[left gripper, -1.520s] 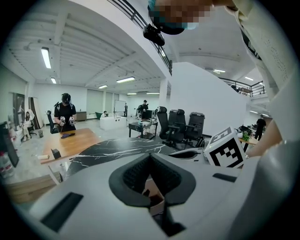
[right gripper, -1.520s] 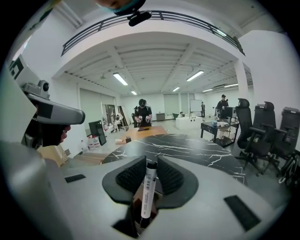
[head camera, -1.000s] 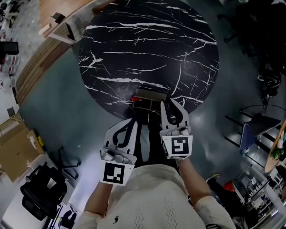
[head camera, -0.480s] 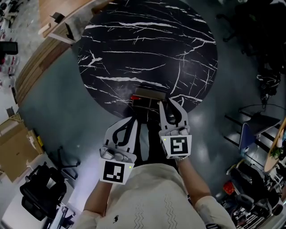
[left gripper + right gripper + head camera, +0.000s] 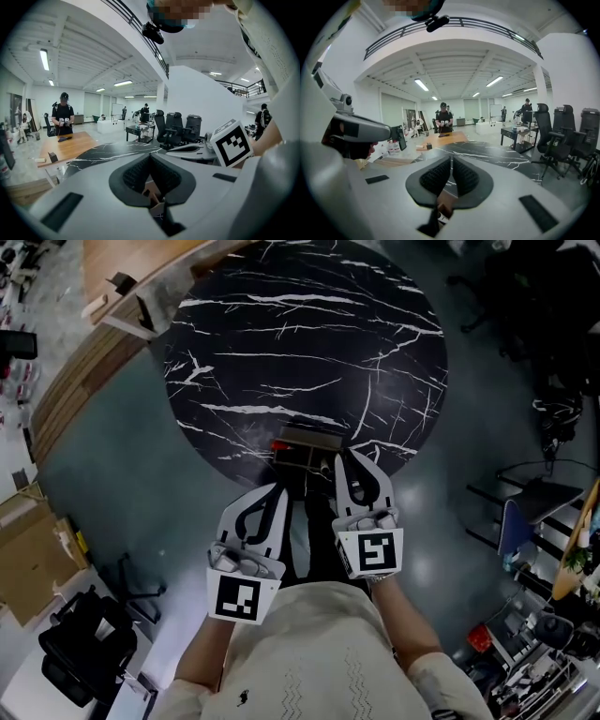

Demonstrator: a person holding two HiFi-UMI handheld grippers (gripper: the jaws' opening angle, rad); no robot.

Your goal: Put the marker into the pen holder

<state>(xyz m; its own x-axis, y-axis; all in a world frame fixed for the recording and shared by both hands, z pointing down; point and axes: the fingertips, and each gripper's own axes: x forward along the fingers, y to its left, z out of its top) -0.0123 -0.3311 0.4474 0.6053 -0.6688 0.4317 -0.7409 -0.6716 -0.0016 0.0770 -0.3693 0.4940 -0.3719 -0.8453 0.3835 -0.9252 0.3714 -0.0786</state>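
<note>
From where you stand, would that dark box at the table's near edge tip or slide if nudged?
Probably slide: the box looks low and wide, so tipping seems unlikely. The table looks polished, so it may skid easily, perhaps off the near rim.

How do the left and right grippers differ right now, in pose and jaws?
The right gripper is farther forward, its jaws over the table edge. The left gripper sits back, just short of the table. The left gripper's jaws touch at the tips, while the right gripper's jaws leave a thin slit. Shared: both hold nothing and both point toward the table.
</note>
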